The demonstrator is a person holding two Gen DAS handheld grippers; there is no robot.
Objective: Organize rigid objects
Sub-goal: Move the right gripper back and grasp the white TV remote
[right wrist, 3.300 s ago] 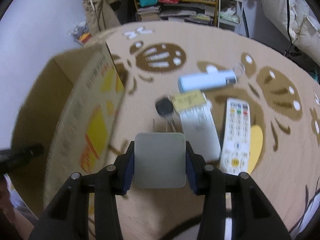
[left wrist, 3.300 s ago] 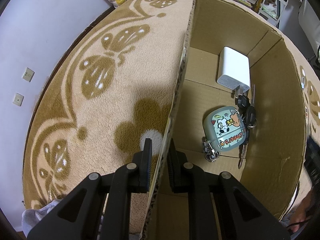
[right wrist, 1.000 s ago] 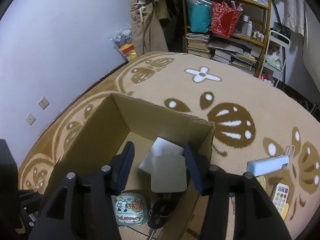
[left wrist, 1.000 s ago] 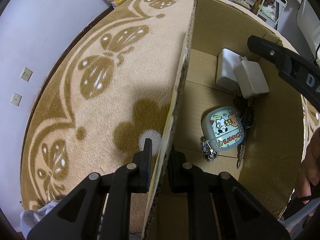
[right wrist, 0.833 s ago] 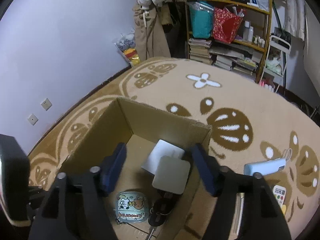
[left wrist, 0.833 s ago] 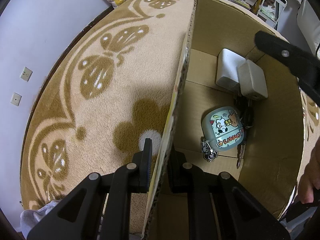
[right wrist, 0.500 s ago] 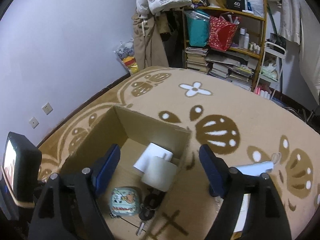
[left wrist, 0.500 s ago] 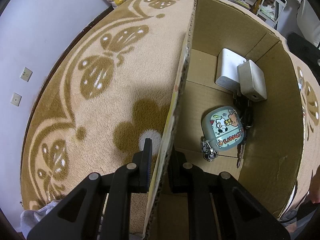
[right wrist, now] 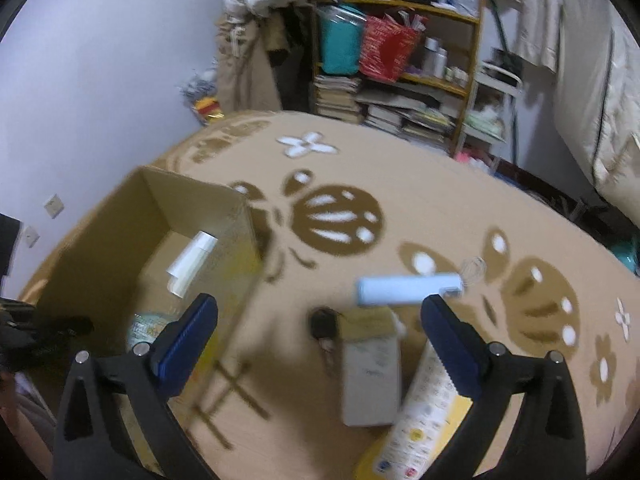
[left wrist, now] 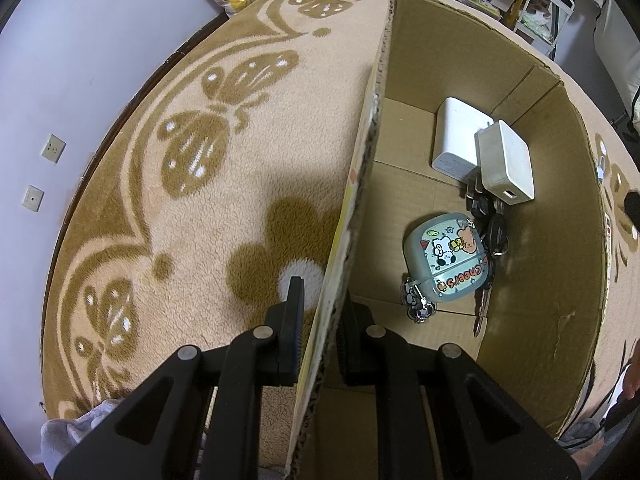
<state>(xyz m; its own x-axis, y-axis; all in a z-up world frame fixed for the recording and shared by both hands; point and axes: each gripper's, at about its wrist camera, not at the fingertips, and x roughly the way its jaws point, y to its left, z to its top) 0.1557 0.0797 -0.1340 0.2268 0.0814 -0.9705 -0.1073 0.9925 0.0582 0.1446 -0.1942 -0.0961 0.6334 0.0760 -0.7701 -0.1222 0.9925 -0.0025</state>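
Left wrist view, nearest: left gripper (left wrist: pixel 318 312) straddles the left wall of the brown cardboard box (left wrist: pixel 540 272), one finger outside over the rug, one inside, jaws narrow and pinching the wall edge, so it steadies the box.

Inside the box, near to far: pale green rounded case with cartoon stickers and "cheers" lettering (left wrist: pixel 446 258), a charm chain at its near-left corner. Black keys on a ring (left wrist: pixel 490 222) lie just beside and partly under its right side. Further in, a grey-white square charger (left wrist: pixel 506 166) leans on the keys and touches a larger white rectangular power brick (left wrist: pixel 456 140) near the far wall. Four items look stowed.

Right wrist view is motion-blurred. Right gripper (right wrist: pixel 320 340) has its blue-padded jaws spread wide, holding nothing, hovering over the tan rug with brown butterfly pattern (right wrist: pixel 400 208) to the right of the box.

Still out on the rug, near to far: white remote control with coloured buttons (right wrist: pixel 420 412) lying over something yellow, grey-white flat carton (right wrist: pixel 370 372), black car key (right wrist: pixel 324 326) at its left, then a light blue cylinder-shaped case (right wrist: pixel 408 288) furthest.

Judgement: roughly half done; four loose items left to box, right gripper is free for the next pick.
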